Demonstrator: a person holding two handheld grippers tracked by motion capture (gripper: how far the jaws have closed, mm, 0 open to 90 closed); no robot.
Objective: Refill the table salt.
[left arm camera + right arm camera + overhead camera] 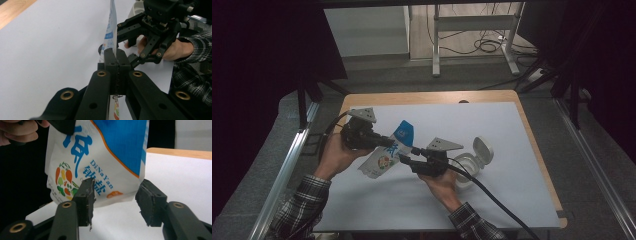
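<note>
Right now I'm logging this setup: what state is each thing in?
Salt bag: lifted off the table, pinched at its edge.
Left gripper: shut on the salt bag.
Right gripper: jaws apart at the bag's lower edge, not pressing.
White container: on the table, hinged lid flipped open.

Left gripper [384, 141] clamped tight, held off the table; right gripper [408, 154] faces it, jaws apart

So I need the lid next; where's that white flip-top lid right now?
In the high view the lid lies open on the white mat, right of centre, just behind the right claw and right of the pouch.
</note>
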